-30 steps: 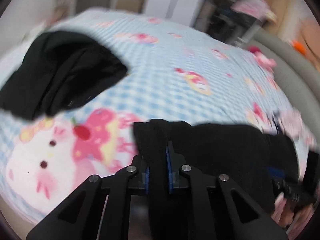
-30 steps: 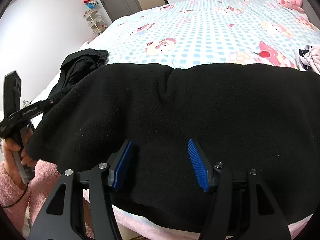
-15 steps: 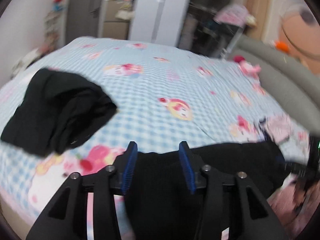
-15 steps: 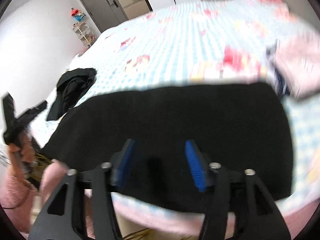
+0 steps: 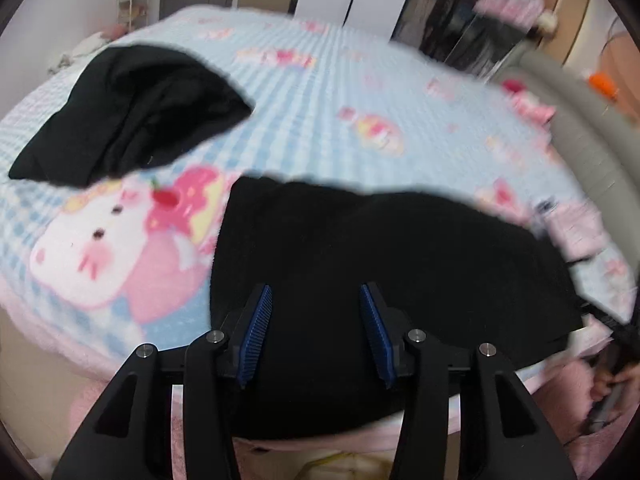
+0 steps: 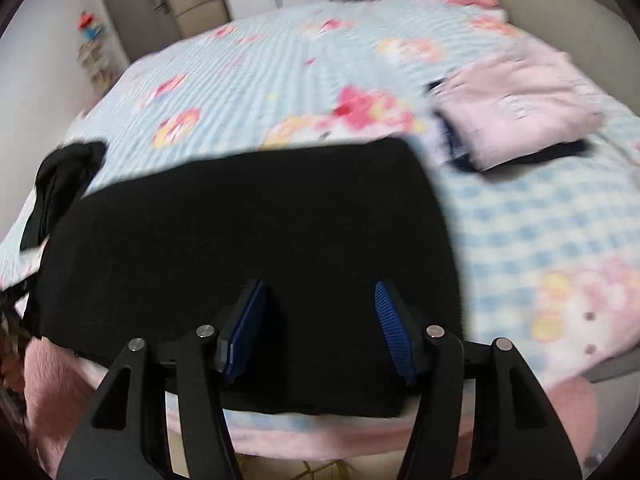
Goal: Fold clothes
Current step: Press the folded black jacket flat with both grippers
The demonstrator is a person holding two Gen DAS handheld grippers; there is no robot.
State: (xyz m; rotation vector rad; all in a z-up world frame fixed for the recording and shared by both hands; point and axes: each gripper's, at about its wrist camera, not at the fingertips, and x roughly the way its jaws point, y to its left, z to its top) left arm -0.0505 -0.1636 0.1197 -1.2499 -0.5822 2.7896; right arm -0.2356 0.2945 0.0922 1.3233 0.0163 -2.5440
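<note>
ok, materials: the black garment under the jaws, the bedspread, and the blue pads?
Black garment: looks like fleece or thick knit; matte, slightly fuzzy, soft rounded edges. Bedspread: plush printed fabric, probably flannel or fleece; blue check and cartoon print, no sheen, though blur hides the nap. Blue pads: ribbed rubber or soft plastic, with fine ridges along the face; arms behind them are matte black hard plastic, likely.

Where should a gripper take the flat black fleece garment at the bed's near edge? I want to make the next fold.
Probably at a near corner of the black fleece garment, coming from the bed's near edge. It lies flat, so only its edges offer a lip. The right gripper and left gripper hang open above that edge.
</note>
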